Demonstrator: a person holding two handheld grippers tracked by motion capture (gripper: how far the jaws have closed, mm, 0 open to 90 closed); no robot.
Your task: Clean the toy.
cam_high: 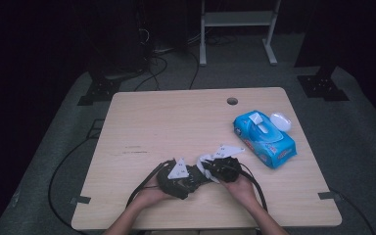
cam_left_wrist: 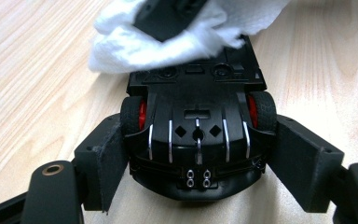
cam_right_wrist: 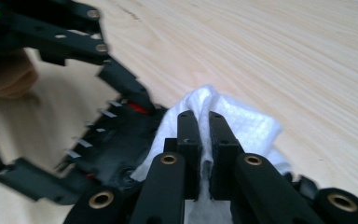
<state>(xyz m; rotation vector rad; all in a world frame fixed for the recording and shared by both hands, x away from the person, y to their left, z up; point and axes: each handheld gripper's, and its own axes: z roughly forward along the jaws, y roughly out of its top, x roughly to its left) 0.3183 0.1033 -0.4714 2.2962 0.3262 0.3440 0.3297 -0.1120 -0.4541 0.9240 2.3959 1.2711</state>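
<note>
A black toy car point(cam_left_wrist: 198, 140) with red wheel hubs lies belly-up between the jaws of my left gripper point(cam_left_wrist: 193, 163), whose pads press on its two sides. In the high view the left gripper point(cam_high: 178, 178) sits near the table's front edge with the car in it. My right gripper point(cam_right_wrist: 204, 135) is shut on a crumpled white wipe point(cam_right_wrist: 233, 123), and the wipe point(cam_left_wrist: 168, 32) rests against the car's underside at its far end. The right gripper point(cam_high: 214, 169) meets the left one at the middle of the front of the table.
A blue pack of wet wipes point(cam_high: 264, 138) with its white lid flipped open lies at the right of the wooden table point(cam_high: 176, 122). A round cable hole point(cam_high: 232, 101) sits near the far edge. Cables trail off the table's front corners.
</note>
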